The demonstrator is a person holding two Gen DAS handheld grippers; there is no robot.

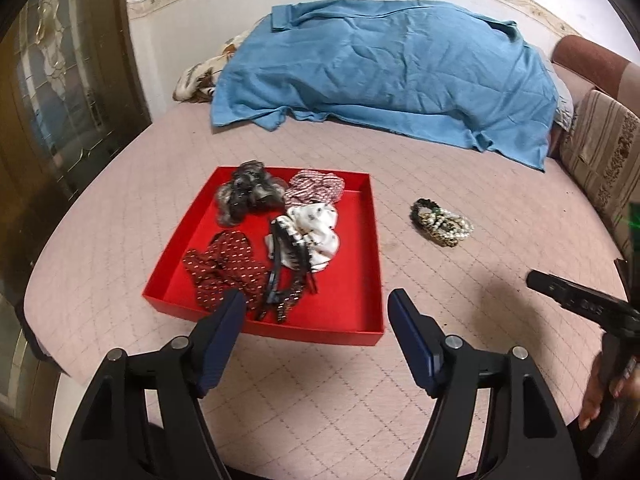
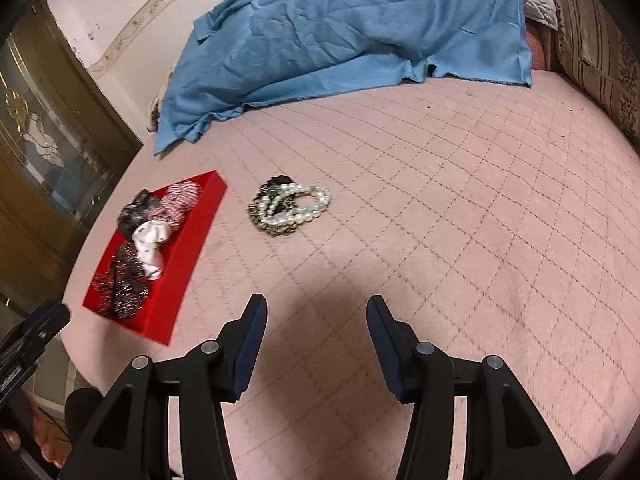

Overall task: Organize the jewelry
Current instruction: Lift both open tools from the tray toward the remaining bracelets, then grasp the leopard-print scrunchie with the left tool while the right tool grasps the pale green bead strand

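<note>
A red tray point(image 1: 362, 248) lies on the pink quilted bed and holds several hair pieces: a grey scrunchie point(image 1: 248, 196), a red-white striped one point(image 1: 316, 188), a white one point(image 1: 316, 232), a dark red dotted one point(image 1: 224, 268) and dark clips point(image 1: 284, 280). The tray also shows in the right wrist view point(image 2: 192, 240). A small heap of pearl and dark bracelets point(image 1: 440, 222) lies on the bed right of the tray, also in the right wrist view point(image 2: 290, 208). My left gripper point(image 1: 316, 300) is open over the tray's near edge. My right gripper point(image 2: 316, 304) is open and empty, well short of the bracelets.
A blue cloth point(image 1: 384, 68) covers a heap at the back of the bed. A striped cushion point(image 1: 604, 160) stands at the right. A glass-panelled door point(image 1: 52, 92) is at the left. The bed's front edge is close under both grippers.
</note>
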